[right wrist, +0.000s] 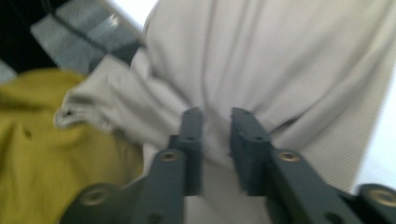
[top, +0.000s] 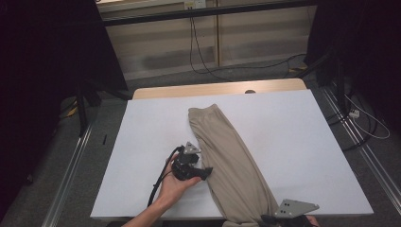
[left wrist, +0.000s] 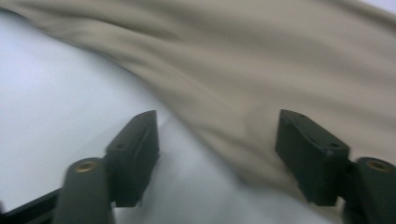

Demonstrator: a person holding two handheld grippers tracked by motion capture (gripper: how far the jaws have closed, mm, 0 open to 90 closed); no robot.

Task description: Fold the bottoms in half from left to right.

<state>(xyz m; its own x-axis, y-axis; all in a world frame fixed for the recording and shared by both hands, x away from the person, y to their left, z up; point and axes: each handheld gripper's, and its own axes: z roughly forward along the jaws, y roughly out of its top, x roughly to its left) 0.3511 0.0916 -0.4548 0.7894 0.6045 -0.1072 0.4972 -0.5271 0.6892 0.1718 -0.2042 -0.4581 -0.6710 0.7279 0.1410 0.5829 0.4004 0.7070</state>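
A white table [top: 293,142] is seen from above, and on it a long beige garment [top: 227,156] is laid, folded into a narrow strip. The strip runs slantwise from the middle of the table, a little toward the far edge, down to the near edge, where its lower end hangs over, just left of the near right corner. In the right gripper view a yellow cloth [right wrist: 42,154] is seen below this hanging end, off the table.

The left gripper [top: 204,173] is held in the person's left hand [top: 172,187] just beside the left side of the strip, nearer to the near edge. Its jaws are open, with nothing between them; in the left gripper view [left wrist: 217,154] the bare table and the border of the fabric are seen in the gap.

The right gripper [right wrist: 217,140] is placed at the near edge, over the hanging end. Its jaws are narrow, and a fold of the garment is seen between them, but whether the fabric is really pinched cannot be told, because the picture is blurred.

The step in hand is judged to be the taking of the garment at two places, probably for the next fold or for lifting. For the next move, the left jaws are to be brought over the border of the fabric and closed on it, and a firm grip on the right side is to be made sure before anything is pulled.
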